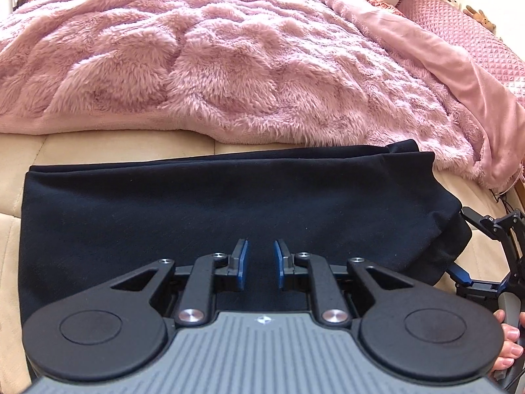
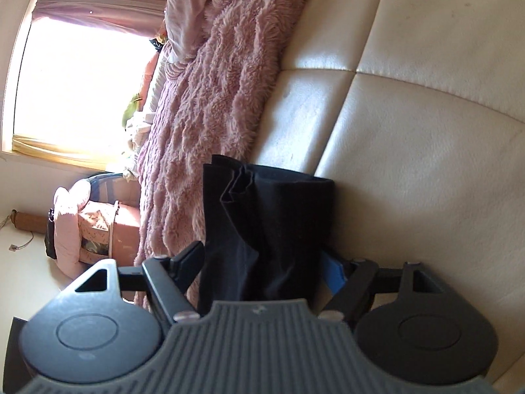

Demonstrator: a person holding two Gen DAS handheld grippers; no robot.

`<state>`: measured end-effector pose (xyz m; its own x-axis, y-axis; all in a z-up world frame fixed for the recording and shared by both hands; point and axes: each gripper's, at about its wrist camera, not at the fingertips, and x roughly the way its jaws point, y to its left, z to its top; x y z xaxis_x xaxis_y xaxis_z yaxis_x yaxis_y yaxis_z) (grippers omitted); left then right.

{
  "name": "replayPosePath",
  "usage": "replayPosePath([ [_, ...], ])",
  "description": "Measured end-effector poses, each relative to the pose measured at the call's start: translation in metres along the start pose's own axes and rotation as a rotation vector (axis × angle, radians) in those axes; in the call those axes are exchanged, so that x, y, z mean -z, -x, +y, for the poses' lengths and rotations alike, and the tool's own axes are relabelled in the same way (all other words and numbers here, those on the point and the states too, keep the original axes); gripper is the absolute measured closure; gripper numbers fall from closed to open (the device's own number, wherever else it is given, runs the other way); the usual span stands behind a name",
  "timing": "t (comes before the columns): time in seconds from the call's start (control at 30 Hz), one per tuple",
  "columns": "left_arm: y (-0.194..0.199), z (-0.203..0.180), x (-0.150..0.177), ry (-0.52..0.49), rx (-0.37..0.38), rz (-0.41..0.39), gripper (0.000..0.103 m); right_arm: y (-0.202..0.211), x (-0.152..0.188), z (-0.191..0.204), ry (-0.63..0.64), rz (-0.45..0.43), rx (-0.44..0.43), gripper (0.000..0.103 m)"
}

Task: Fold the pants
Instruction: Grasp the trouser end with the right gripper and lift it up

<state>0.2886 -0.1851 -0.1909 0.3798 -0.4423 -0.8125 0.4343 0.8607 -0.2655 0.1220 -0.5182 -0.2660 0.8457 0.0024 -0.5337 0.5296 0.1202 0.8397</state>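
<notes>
The black pants [image 1: 197, 207] lie folded in a flat band on the cream quilted mattress [image 1: 98, 147]. My left gripper [image 1: 261, 262] hovers just above their near part with its blue pads a small gap apart and nothing between them. My right gripper [image 1: 459, 266] shows at the right end of the pants. In the right wrist view the right gripper [image 2: 262, 262] is rolled sideways, and the thick layered end of the pants [image 2: 262, 223] fills the wide gap between its fingers; whether the pads press on it is not clear.
A fluffy pink blanket [image 1: 213, 55] covers the bed beyond the pants. A pink quilted pillow [image 1: 459, 29] lies at the far right. The right wrist view shows a bright window [image 2: 82, 82] and a pink pet bed [image 2: 92, 226] on the floor.
</notes>
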Motion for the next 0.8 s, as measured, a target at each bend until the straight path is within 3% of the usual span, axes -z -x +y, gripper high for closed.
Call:
replayPosePath([
  [0.3,-0.013,0.004,0.0,-0.015,-0.035,0.017,0.085,-0.014,0.005,0.019,0.106,-0.073,0.086,0.035],
  [0.47,-0.014,0.005,0.001,-0.014,-0.031,0.019,0.084,-0.019,0.013,0.024,0.119,-0.148,0.193,0.065],
  [0.53,-0.014,0.005,0.001,-0.014,-0.032,0.019,0.085,-0.018,0.014,0.022,0.121,-0.163,0.193,0.074],
  [0.6,-0.015,0.005,0.001,-0.013,-0.035,0.017,0.085,-0.017,0.013,0.019,0.113,-0.167,0.179,0.094],
  [0.8,-0.012,-0.002,-0.004,-0.035,-0.028,-0.009,0.084,-0.012,0.014,0.028,0.176,-0.178,0.15,0.095],
])
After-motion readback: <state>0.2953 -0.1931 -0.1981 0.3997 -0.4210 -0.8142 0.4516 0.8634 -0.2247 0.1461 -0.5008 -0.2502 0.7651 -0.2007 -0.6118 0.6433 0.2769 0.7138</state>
